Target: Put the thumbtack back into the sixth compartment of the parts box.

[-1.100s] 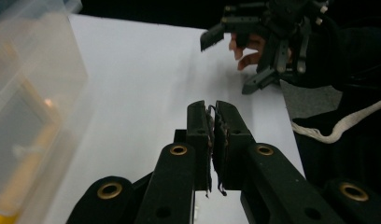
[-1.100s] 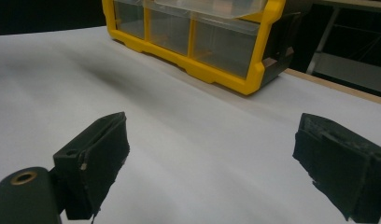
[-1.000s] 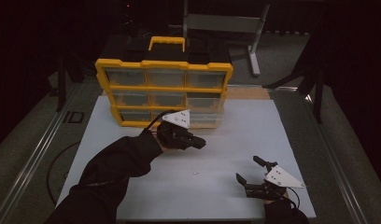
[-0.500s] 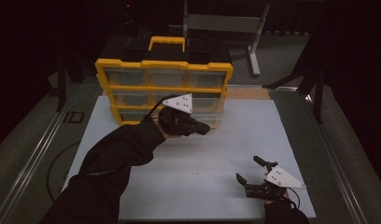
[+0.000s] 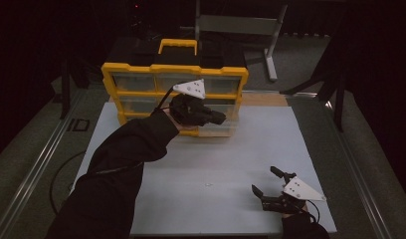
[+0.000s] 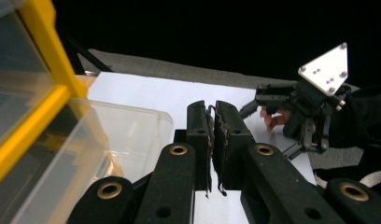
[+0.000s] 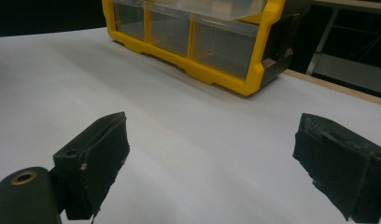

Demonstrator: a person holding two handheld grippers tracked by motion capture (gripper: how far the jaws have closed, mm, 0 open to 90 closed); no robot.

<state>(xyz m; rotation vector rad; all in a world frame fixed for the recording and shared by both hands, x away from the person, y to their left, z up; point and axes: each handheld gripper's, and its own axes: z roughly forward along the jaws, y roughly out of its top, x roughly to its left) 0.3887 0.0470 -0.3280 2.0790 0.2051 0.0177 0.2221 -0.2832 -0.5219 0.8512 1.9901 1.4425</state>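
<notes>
A yellow organizer (image 5: 141, 69) with clear drawers stands upright at the back of the white table (image 5: 231, 159). My left gripper (image 5: 221, 118) hovers shut in front of its lower right part, over a clear drawer (image 6: 118, 135) that is pulled out. In the left gripper view the left gripper (image 6: 213, 121) has its jaws pressed together, and I cannot make out anything between them. My right gripper (image 5: 264, 179) rests open near the table's front right edge. In its own view the right gripper (image 7: 212, 154) is wide apart with bare table between its jaws, facing the organizer (image 7: 198, 70).
A tiny pale speck (image 5: 207, 185) lies on the table near the front middle. A grey metal stand (image 5: 268, 30) rises behind the organizer. Dark floor and rails flank the table on both sides.
My left gripper has moved forward and to the right, from the middle of the table up to the organizer's lower right drawer. The right gripper has stayed still.
</notes>
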